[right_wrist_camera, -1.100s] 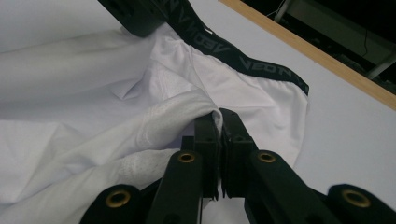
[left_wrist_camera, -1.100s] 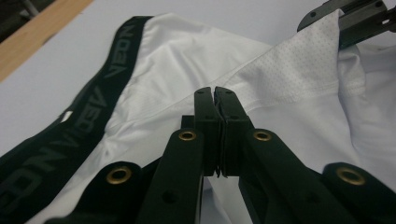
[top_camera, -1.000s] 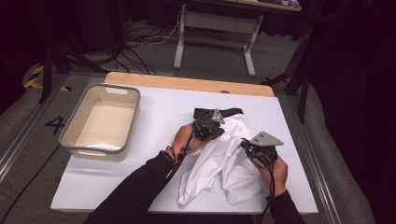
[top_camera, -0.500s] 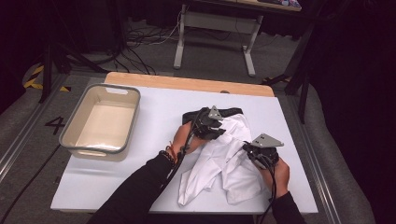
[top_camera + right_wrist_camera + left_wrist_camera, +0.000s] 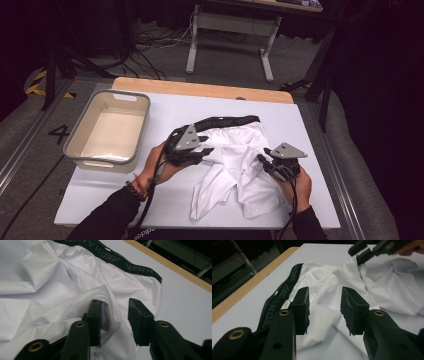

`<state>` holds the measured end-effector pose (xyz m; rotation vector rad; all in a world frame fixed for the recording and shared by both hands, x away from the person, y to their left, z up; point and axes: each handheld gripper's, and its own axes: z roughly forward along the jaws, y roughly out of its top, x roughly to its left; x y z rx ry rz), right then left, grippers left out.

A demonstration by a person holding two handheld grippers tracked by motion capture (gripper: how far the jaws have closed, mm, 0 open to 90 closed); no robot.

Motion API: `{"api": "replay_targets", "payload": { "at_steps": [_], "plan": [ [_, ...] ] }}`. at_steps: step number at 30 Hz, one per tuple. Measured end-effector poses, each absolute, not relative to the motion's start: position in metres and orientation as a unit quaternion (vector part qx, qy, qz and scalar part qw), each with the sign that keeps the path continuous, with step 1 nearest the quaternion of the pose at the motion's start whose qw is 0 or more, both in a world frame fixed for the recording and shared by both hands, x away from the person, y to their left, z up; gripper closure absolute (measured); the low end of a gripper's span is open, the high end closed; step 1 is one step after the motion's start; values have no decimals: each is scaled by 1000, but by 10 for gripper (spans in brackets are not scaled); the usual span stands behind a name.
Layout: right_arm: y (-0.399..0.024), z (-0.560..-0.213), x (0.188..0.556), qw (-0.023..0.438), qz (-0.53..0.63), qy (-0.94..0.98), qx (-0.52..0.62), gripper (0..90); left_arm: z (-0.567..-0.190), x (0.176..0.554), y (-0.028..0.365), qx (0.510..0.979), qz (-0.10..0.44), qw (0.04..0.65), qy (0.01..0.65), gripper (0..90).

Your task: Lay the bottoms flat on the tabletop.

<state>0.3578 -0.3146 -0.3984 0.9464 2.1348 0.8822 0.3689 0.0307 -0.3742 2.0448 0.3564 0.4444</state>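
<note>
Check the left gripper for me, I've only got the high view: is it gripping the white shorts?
Observer: No. The left gripper view shows the left gripper with jaws that have just been opening. Nothing sits between them, and the white shorts lie beyond.
Operator: Right one?
Observer: The right gripper has also just been opening. A fold of the shorts sits between its jaws, draped over one of them, and the pads aren't pressing on it.
Operator: Waistband twisted?
Observer: The black waistband lies flat on the table with its lettering facing up.
</note>
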Motion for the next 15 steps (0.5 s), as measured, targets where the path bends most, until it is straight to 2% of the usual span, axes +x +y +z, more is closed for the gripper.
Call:
{"api": "replay_targets", "payload": {
  "at_steps": [4, 9, 12, 15],
  "plan": [
    [-318, -393, 349, 325, 342, 805, 359, 538, -398, 346, 49, 856, 168, 466, 147, 587],
    [-324, -384, 340, 336, 363, 786, 370, 518, -428, 335, 50, 884, 139, 420, 153, 591],
    [-324, -377, 334, 342, 383, 772, 374, 557, -439, 336, 43, 896, 120, 399, 151, 598],
    [-316, -371, 332, 325, 407, 775, 358, 627, -450, 337, 33, 906, 103, 385, 143, 605]
  ]
}}
